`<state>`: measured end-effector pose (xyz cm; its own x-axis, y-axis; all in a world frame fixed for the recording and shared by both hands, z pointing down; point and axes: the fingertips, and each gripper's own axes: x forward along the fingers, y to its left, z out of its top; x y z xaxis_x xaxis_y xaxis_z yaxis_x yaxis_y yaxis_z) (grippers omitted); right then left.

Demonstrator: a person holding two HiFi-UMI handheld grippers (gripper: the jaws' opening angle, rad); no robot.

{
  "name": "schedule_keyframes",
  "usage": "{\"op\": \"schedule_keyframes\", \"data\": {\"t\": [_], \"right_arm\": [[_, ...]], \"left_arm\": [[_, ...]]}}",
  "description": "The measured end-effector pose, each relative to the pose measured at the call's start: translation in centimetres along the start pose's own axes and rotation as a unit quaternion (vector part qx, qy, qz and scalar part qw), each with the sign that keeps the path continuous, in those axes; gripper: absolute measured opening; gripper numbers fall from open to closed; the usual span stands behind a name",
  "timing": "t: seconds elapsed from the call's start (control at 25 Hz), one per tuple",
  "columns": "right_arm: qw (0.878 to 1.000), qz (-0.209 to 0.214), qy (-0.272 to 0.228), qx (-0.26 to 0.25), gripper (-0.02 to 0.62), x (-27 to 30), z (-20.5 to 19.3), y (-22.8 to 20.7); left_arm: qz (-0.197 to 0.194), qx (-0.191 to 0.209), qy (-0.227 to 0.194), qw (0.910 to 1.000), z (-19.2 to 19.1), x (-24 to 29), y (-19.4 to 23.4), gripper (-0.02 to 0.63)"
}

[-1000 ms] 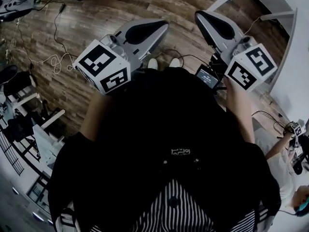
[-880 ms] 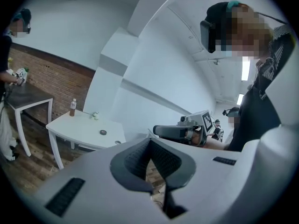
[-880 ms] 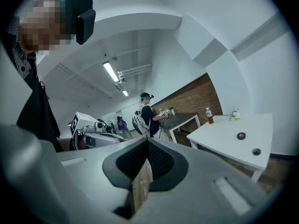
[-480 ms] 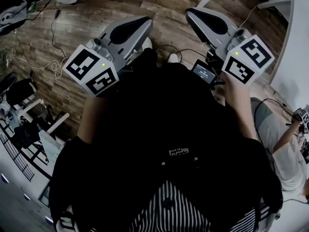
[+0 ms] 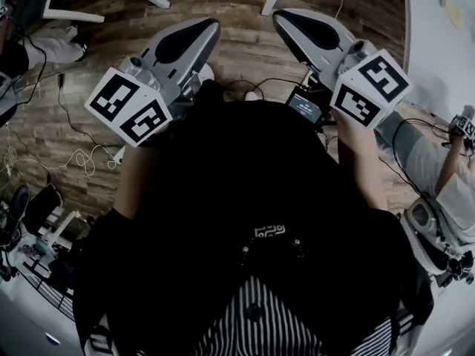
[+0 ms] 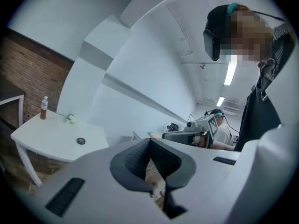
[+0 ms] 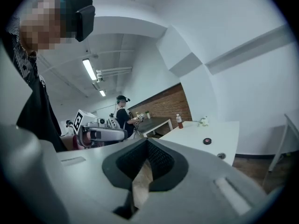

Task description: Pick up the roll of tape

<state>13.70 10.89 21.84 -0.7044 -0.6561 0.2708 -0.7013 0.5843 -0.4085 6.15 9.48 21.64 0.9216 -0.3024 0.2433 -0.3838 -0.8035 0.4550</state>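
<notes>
The roll of tape is a small dark ring lying flat on a white table; it shows in the left gripper view (image 6: 81,141) and in the right gripper view (image 7: 207,141), far off from both grippers. My left gripper (image 5: 196,31) and right gripper (image 5: 291,21) are held out side by side above the wooden floor, in front of the person's dark top. Each has its jaws closed together with nothing between them, as the left gripper (image 6: 150,143) and right gripper (image 7: 147,142) show in their own views. I cannot make out the tape in the head view.
On the white table (image 6: 42,136) stand a bottle (image 6: 44,108) and a small white object (image 6: 71,118). Other people with grippers sit nearby (image 6: 218,126) (image 7: 123,112). Cables trail on the wooden floor (image 5: 67,136). A white table edge (image 5: 438,28) lies at the upper right.
The scene has swung round under both grippers; they sit a little further left and higher in the head view. More white table shows at the upper right. Both stay shut.
</notes>
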Motion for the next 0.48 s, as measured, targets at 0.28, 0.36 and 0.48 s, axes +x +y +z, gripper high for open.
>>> {"op": "schedule_keyframes", "data": {"t": [0.28, 0.36, 0.48], "right_arm": [[0.996, -0.084, -0.021, 0.001, 0.004, 1.0, 2.8, -3.6], [0.995, -0.098, -0.028, 0.0, 0.003, 1.3, 3.1, -3.4], [0.993, -0.117, -0.032, -0.001, 0.004, 2.8, 2.7, -3.3]], "left_arm": [[-0.067, 0.036, 0.012, 0.9971, 3.1, 3.6, 3.5, 0.005], [-0.074, 0.043, 0.014, 0.9962, 3.4, 3.2, 4.2, 0.005], [-0.077, 0.062, 0.016, 0.995, 3.2, 2.5, 6.3, 0.005]]}}
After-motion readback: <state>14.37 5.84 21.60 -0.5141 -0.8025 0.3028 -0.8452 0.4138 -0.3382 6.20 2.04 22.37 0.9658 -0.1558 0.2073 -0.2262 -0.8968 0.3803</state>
